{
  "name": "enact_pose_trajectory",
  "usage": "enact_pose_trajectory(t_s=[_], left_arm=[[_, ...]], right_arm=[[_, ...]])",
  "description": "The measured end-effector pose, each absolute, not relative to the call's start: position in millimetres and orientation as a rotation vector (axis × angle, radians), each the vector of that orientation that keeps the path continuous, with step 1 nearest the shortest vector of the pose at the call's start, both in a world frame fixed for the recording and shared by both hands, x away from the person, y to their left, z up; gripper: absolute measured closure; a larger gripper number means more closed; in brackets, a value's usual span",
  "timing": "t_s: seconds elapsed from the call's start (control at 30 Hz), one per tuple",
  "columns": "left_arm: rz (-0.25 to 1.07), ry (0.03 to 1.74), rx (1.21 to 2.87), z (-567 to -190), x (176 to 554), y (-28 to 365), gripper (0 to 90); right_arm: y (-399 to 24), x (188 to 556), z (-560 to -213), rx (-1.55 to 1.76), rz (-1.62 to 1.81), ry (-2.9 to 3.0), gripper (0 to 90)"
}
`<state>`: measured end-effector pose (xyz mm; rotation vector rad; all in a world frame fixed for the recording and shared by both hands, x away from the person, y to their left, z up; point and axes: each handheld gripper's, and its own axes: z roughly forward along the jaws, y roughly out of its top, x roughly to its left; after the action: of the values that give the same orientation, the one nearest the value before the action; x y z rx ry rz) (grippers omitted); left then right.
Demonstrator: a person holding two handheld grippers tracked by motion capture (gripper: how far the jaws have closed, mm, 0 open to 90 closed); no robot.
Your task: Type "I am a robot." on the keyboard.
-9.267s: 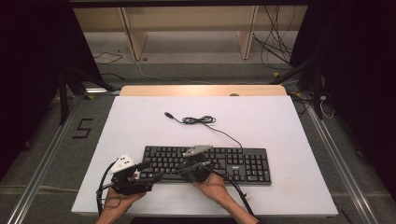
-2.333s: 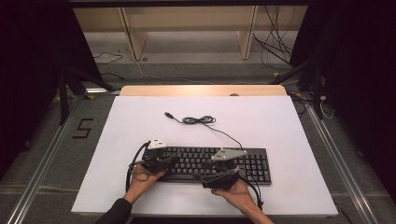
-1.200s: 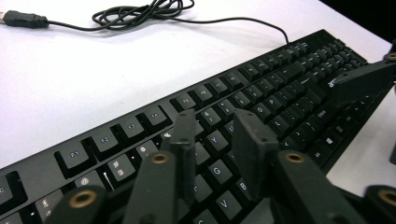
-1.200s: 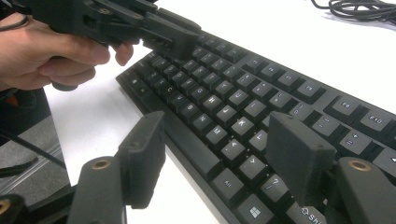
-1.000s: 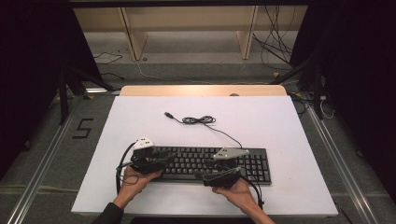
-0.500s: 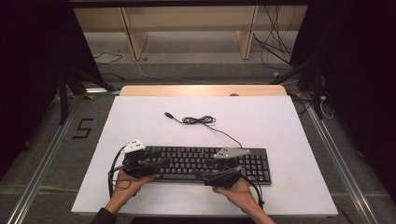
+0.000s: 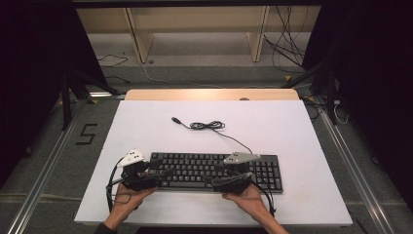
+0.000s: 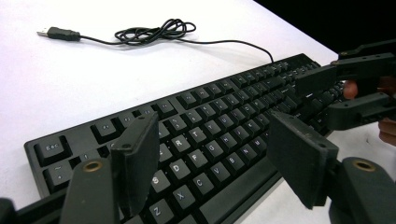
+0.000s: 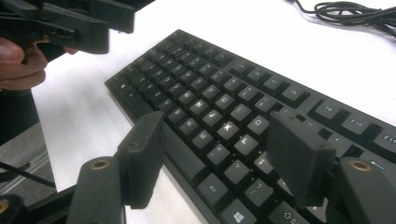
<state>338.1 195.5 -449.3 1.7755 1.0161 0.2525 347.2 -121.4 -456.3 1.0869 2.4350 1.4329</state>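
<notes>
Hovering at the near edge of the keyboard [image 7: 214, 170], the left gripper [image 7: 163, 175] has just been opening its jaws wide, with nothing between them. The right gripper [image 7: 221, 183] gapes wide over the keys too. Farther back lies the cable [image 7: 207, 125].

Left gripper [image 7: 155, 176]: black body, white three-cornered top plate, black cable looping behind | Right gripper [image 7: 221, 179]: black body, grey three-cornered top plate, black cable trailing | Jaws: flat black rectangular pads on black arms, brass-coloured rivet at each base | Person: dark sleeve at left wrist [image 7: 103, 228]
</notes>
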Motion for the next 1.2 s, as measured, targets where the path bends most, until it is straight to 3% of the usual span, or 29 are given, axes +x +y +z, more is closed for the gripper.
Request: enact_pose_trajectory(t_s=[0.3, 0.53, 0.8, 1.03, 1.2], left_arm=[[0.269, 1.005, 1.748, -449.3, 329.6, 200.4, 32.5], [0.276, 1.002, 1.745, -451.8, 322.4, 203.9, 31.4], [0.285, 0.993, 1.746, -452.7, 315.9, 206.7, 30.7], [0.286, 0.996, 1.761, -455.6, 313.8, 206.4, 30.4], [0.282, 0.993, 1.772, -456.8, 313.5, 204.7, 30.1]], right_arm=[[-122.8, 349.1, -458.2, 1.089, 1.409, 2.439, 44.7], [-123.5, 350.7, -462.1, 1.098, 1.352, 2.452, 67.0], [-120.0, 352.3, -466.9, 1.091, 1.315, 2.478, 82.8], [-116.5, 353.8, -471.0, 1.089, 1.282, 2.497, 89.9], [-113.6, 354.9, -474.5, 1.089, 1.25, 2.509, 90.0]])
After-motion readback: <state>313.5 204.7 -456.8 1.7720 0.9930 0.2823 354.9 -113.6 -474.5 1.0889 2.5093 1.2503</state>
